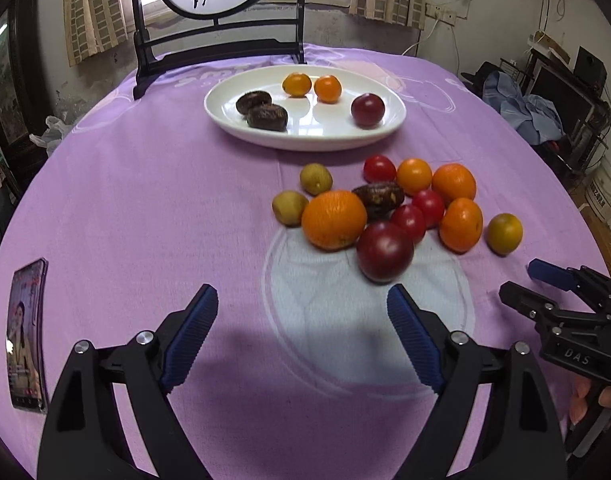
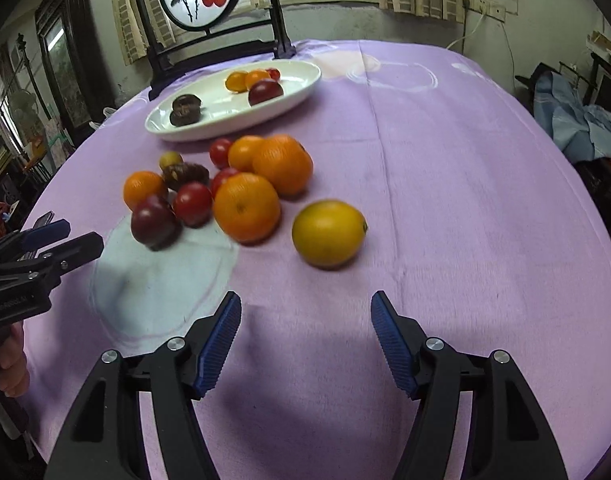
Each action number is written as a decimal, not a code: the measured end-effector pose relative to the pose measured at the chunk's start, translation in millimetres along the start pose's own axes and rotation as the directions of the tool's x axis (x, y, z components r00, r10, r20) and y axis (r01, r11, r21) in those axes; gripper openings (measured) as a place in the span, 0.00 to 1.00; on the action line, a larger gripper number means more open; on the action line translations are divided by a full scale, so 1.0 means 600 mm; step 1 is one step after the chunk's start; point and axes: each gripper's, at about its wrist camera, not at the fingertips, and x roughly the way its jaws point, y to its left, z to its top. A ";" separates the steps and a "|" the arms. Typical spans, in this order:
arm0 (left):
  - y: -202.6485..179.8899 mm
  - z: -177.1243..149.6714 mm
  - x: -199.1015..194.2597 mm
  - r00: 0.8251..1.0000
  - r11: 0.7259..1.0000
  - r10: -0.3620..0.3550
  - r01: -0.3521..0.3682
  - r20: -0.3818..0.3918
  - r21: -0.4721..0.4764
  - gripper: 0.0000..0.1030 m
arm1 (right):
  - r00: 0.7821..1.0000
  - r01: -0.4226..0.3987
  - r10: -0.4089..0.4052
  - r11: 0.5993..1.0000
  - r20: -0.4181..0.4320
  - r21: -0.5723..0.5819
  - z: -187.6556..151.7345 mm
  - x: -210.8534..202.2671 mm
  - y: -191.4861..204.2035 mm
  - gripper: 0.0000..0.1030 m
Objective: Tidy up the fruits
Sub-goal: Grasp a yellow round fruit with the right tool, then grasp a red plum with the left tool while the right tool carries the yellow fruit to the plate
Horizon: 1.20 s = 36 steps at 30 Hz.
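Observation:
A pile of loose fruit lies on the purple tablecloth: a big orange (image 1: pixel 334 219), a dark plum (image 1: pixel 384 251), red tomatoes (image 1: pixel 409 222), oranges (image 1: pixel 460 225), two kiwis (image 1: pixel 289 208), a brown fruit (image 1: pixel 379 196) and a yellow-green citrus (image 1: pixel 504 233) (image 2: pixel 328 233). A white oval plate (image 1: pixel 305 136) (image 2: pixel 209 128) holds two brown fruits, two small oranges and a plum. My left gripper (image 1: pixel 302 304) is open and empty, just short of the plum. My right gripper (image 2: pixel 305 312) is open and empty, just short of the citrus.
A phone (image 1: pixel 27 336) lies at the table's left edge. A black framed screen with a painted fruit branch (image 1: pixel 217 20) stands behind the plate. Clothes and clutter (image 1: pixel 533 112) sit off the table's right side.

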 end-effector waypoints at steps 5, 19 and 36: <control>0.001 -0.005 0.017 0.999 1.000 -0.009 0.009 -0.037 -0.013 0.82 | 1.000 0.010 -0.010 1.000 -0.007 0.003 0.004 0.005 0.001 0.66; -0.023 0.000 0.041 0.997 1.000 -0.007 0.009 -0.080 0.018 0.82 | 0.992 0.125 -0.123 0.989 0.029 -0.082 0.035 0.027 0.014 0.40; -0.083 0.032 0.078 0.992 1.000 0.014 -0.010 -0.123 0.028 0.59 | 0.996 -0.050 0.054 0.997 0.066 -0.062 -0.005 -0.029 0.005 0.40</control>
